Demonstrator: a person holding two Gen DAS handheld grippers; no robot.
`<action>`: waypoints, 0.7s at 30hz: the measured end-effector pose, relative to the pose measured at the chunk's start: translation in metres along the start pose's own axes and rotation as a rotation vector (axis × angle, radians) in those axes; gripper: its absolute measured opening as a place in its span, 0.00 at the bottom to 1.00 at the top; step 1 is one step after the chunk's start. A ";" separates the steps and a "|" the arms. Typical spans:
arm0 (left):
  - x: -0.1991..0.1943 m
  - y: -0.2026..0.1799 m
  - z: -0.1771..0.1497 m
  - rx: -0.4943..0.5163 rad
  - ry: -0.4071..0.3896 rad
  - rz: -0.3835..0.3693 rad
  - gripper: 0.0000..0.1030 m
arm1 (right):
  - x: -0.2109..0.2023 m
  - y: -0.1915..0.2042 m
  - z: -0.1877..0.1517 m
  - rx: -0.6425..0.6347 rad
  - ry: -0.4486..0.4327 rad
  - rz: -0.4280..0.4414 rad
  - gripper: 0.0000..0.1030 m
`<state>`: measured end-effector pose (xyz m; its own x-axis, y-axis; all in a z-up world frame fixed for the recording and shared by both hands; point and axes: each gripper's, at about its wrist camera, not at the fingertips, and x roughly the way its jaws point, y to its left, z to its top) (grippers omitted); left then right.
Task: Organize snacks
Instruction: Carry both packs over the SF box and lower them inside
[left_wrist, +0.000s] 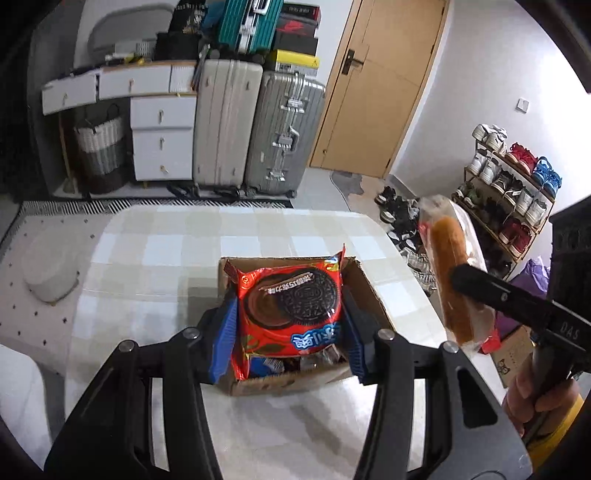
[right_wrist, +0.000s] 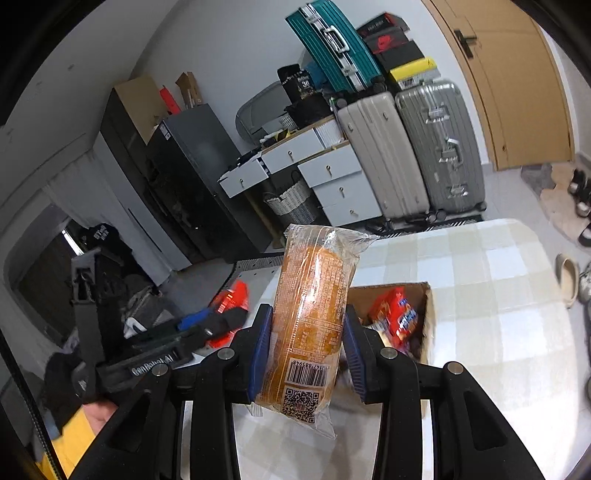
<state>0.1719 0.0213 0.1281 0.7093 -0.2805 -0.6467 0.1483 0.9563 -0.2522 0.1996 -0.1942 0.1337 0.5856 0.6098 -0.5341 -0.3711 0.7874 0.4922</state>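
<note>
Your left tongs (left_wrist: 290, 325) clamp the red cookie pack (left_wrist: 290, 299) above the cardboard box (left_wrist: 369, 291) at 12 o'clock, while your right tongs (right_wrist: 306, 350) pinch the wrapped bread (right_wrist: 310, 314), both lifted clear for sorting.

Two grey suitcases (left_wrist: 258, 129) beside white drawers (left_wrist: 162, 136); teal suitcase (right_wrist: 332, 44) on top; shoe rack (left_wrist: 509, 184) right

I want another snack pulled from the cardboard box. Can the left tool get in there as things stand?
Probably not: the left tool is shut on a red cookie packet above the cardboard box, so it has no free grip until that is set down.
</note>
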 end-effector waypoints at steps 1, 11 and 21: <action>0.009 -0.001 0.003 0.001 0.006 0.004 0.46 | 0.009 -0.004 0.006 0.004 0.010 -0.011 0.36; 0.088 -0.015 0.000 0.088 0.106 0.005 0.46 | 0.066 -0.018 0.019 -0.056 0.112 -0.047 0.36; 0.131 -0.027 -0.008 0.128 0.158 -0.016 0.46 | 0.093 -0.047 0.006 -0.027 0.153 -0.084 0.36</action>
<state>0.2558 -0.0419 0.0443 0.5904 -0.2958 -0.7509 0.2526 0.9514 -0.1762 0.2758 -0.1755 0.0649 0.4992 0.5467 -0.6723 -0.3458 0.8371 0.4239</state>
